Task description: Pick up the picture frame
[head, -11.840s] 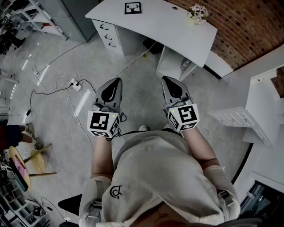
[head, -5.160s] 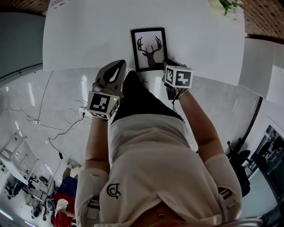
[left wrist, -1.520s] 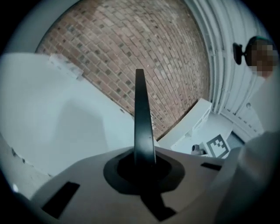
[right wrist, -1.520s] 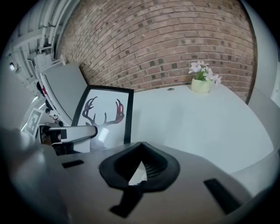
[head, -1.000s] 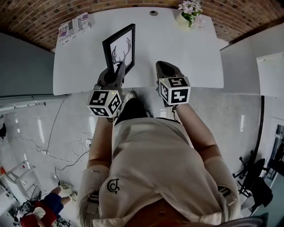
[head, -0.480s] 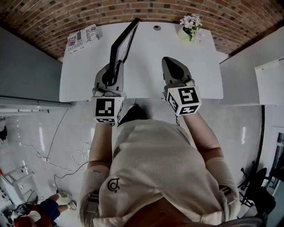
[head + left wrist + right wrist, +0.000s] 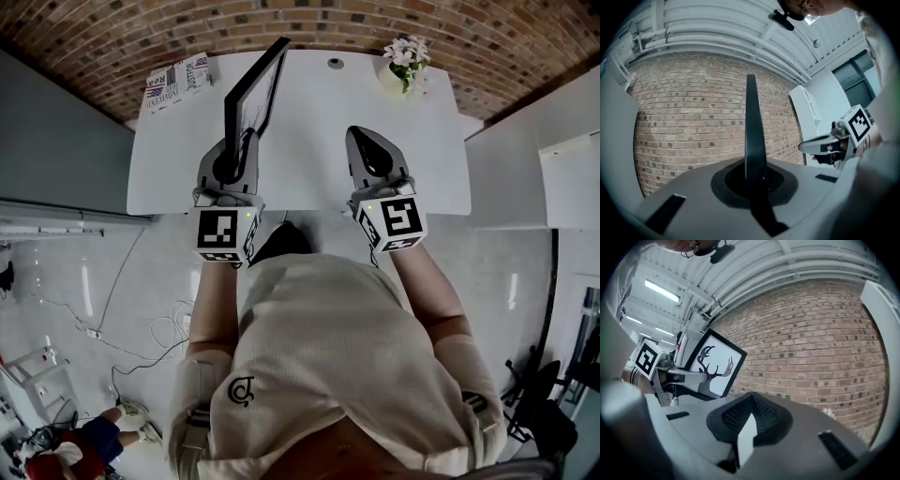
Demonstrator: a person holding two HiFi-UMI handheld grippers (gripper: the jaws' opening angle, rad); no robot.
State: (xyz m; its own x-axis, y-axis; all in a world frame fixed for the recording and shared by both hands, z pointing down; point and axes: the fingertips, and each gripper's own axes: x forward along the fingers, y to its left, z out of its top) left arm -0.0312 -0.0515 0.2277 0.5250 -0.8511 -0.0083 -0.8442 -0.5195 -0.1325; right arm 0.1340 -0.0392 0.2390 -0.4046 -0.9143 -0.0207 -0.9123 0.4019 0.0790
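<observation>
The picture frame (image 7: 251, 86) is now seen almost edge-on in the head view, stood upright over the left half of the white surface (image 7: 319, 164). A second ago it was tilted back with its antler print readable from above, and some seconds before that it lay flat by the front edge. It is pinched along its lower edge by the fingers of the left gripper (image 7: 242, 141). In the left gripper view the dark edge of the picture frame (image 7: 751, 126) rises straight out from between the pads, which are closed tightly on it. In the right gripper view the frame's printed face (image 7: 715, 366) is turned toward the right side, and the left gripper (image 7: 703, 377) is seen clamped across its bottom. The fingers of the right gripper (image 7: 364, 141) are pressed together with nothing between them. That gripper is held over the front edge, well apart from the frame. The flower pot (image 7: 405, 61) at the far right corner and the booklets (image 7: 178, 75) at the far left corner are untouched. The lift is judged essentially done, since the frame appears clear of the surface, though its bottom edge is partly hidden. With one edge gripped, some pivoting in the pinch may be expected.
</observation>
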